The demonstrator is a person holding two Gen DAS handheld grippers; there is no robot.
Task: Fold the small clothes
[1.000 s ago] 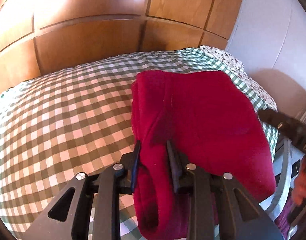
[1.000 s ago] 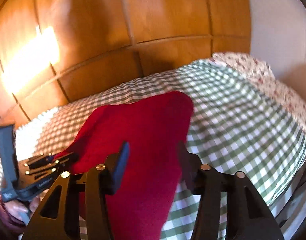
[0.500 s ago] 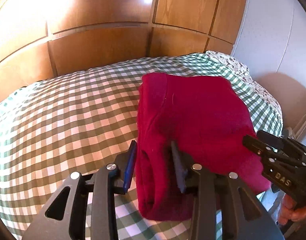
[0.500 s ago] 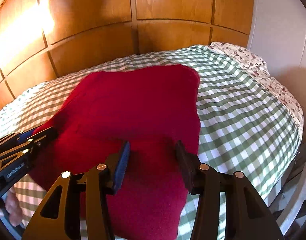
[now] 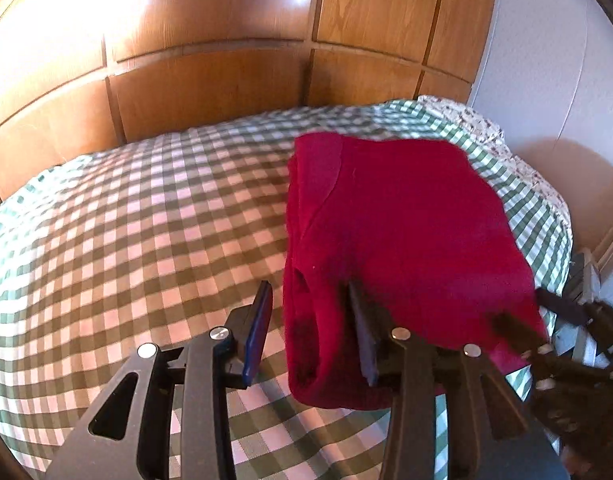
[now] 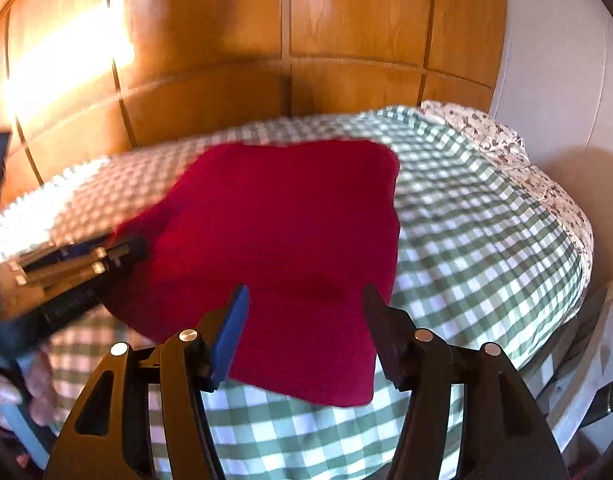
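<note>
A folded red garment [image 5: 402,240] lies flat on the green checked bedspread [image 5: 146,240], near the bed's right front corner. My left gripper [image 5: 310,300] is open at the garment's near left folded edge; its jaws stand wide, one on each side of the fold, not pinching it. In the right wrist view the same red garment [image 6: 290,248] lies ahead of my right gripper [image 6: 306,300], which is open and empty just above its near edge. The left gripper also shows in the right wrist view [image 6: 78,272], blurred, at the garment's left edge.
A wooden panelled headboard [image 5: 226,60] runs along the bed's far side. A floral pillow [image 6: 506,148] sits at the far right corner by a white wall [image 5: 546,60]. The bed's edge drops off at the right, with a frame [image 6: 578,344] below it.
My left gripper has opened off the garment's fold and pulled back slightly. My right gripper has opened wider and drawn back. The garment now rests flat on the bed.
</note>
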